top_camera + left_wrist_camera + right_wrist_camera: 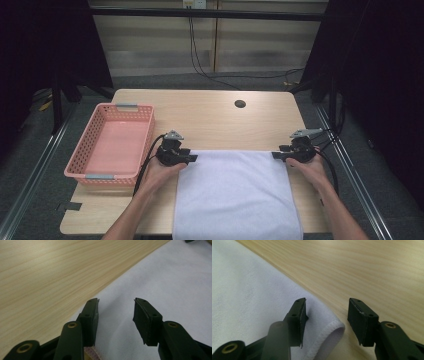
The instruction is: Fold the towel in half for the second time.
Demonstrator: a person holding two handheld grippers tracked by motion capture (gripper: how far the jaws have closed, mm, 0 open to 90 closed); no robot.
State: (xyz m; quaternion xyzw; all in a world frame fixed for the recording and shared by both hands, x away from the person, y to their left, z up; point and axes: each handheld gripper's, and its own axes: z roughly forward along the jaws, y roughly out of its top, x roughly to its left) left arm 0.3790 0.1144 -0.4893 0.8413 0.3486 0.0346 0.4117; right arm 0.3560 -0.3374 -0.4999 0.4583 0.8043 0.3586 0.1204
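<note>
white towel [235,192] spread flat on the light wooden table [210,117], covering the middle of the near edge and hanging slightly over it; far edge of the towel running straight across the table's middle.

left gripper [189,158] positioned at the towel's far left corner, held in the left hand [162,172], jaws pointing inward along the far edge. seen in the left gripper view [115,312]: jaws standing partly apart, towel surface lying beneath and between them, pads not pressing on cloth. nothing gripped.

right gripper [278,155] positioned at the towel's far right corner, held in the right hand [307,167], jaws pointing inward toward the left gripper. seen in the right gripper view [327,315]: jaws standing partly apart, stitched rounded corner of the towel lying flat on the wood just below the gap, bare table beyond. pads clear of the cloth. nothing gripped.

pink plastic basket [80,167] set at the table's left edge, well apart from the towel, near the left gripper's trailing cable. grey handles visible on its near and far rims.

round cable hole [240,104] located near the table's far edge, right of centre.
</note>
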